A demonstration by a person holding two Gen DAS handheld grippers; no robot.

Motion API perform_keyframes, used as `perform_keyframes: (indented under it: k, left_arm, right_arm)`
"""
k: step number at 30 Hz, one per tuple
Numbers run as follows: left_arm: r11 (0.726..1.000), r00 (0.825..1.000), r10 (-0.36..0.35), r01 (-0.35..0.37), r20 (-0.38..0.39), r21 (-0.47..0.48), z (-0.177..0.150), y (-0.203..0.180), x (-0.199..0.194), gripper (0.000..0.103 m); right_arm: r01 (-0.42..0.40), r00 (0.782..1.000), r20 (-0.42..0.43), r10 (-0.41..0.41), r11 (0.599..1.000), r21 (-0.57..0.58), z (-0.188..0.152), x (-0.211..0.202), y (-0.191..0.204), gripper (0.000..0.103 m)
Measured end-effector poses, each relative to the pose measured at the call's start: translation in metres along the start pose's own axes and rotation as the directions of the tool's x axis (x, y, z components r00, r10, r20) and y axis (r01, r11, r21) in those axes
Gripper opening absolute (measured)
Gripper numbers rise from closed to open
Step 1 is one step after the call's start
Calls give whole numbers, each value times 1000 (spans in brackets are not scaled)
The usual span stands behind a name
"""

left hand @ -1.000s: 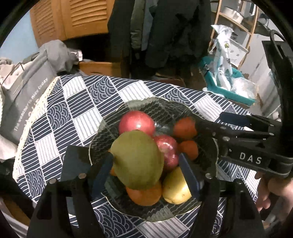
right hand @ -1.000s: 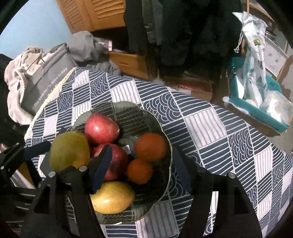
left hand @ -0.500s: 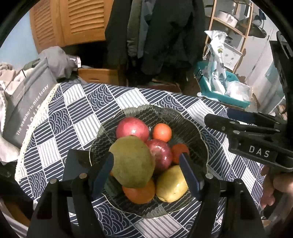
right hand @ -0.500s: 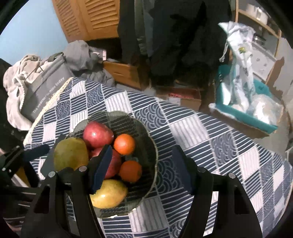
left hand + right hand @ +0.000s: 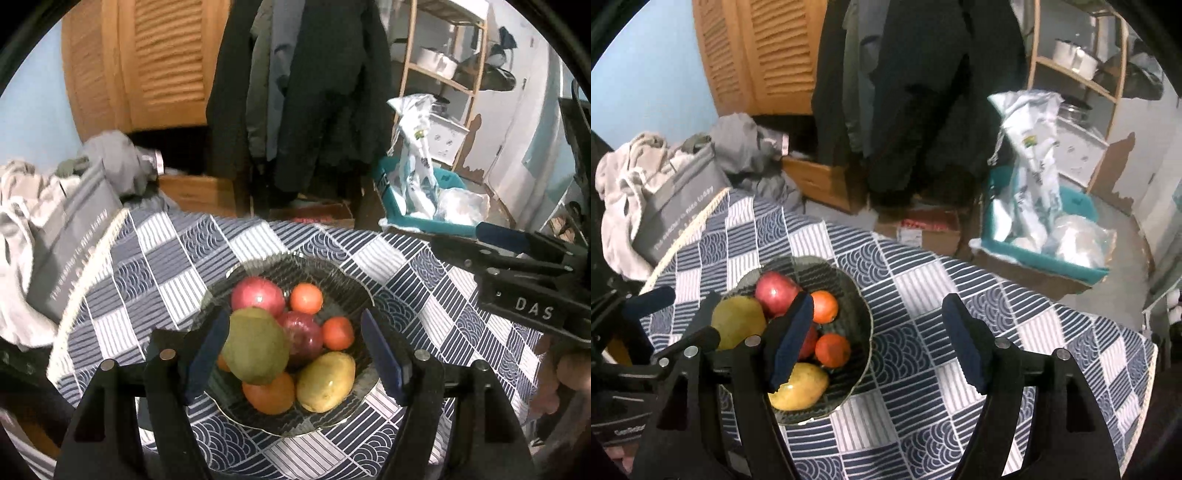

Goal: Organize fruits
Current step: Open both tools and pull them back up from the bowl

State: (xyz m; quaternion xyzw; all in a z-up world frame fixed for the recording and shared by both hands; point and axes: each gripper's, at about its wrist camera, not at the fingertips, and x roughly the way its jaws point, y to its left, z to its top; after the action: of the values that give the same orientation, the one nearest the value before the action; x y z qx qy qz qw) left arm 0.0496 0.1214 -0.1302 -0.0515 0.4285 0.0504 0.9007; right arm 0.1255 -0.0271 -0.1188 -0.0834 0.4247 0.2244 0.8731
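Observation:
A dark glass bowl stands on the blue-and-white checked tablecloth. It holds a green mango, a yellow mango, two red apples and several oranges. My left gripper is open and empty, raised above the bowl. My right gripper is open and empty, above the cloth just right of the bowl. The right gripper also shows at the right edge of the left wrist view.
A grey bag and a heap of clothes lie at the table's left edge. Behind the table are hanging coats, a wooden louvred cupboard, a teal crate with plastic bags and a shelf.
Both grippers have pulled up and back from the bowl, which now looks smaller and lower in both views. The right gripper has moved right of the bowl. The fruit has not moved.

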Motion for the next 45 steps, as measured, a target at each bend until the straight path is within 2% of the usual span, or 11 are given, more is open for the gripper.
perform_keyframes:
  k: [3,11,16,20,29,35,45]
  left_arm:
    - [1000,999,5,-6,38,21,4,-6,-13,75]
    - [999,995,-35,33,98,24,12,-17,-42,78]
    - [998,988,-51,47,149,28,18,-26,-61,86]
    - [998,983,-63,59,175,31,22,-30,-74,88]
    - [998,963,-51,41,263,42,33,-43,-104,102]
    - [998,958,-49,37,282,49,35,-49,-115,102]
    - [997,959,-12,-10,282,75,35,-63,-116,102]
  right_arm:
    - [15,999,28,-15,1000,5,1,-18,-3,73]
    - [35,993,116,-36,999,8,3,-67,-9,79]
    - [43,986,163,-44,999,11,2,-92,-14,84]
    - [55,980,192,-59,998,24,2,-109,-19,84]
    - [86,969,225,-102,993,78,-10,-136,-39,84]
    - [112,960,245,-133,989,97,-34,-157,-58,84]
    - [153,941,285,-185,979,132,-44,-174,-76,85]
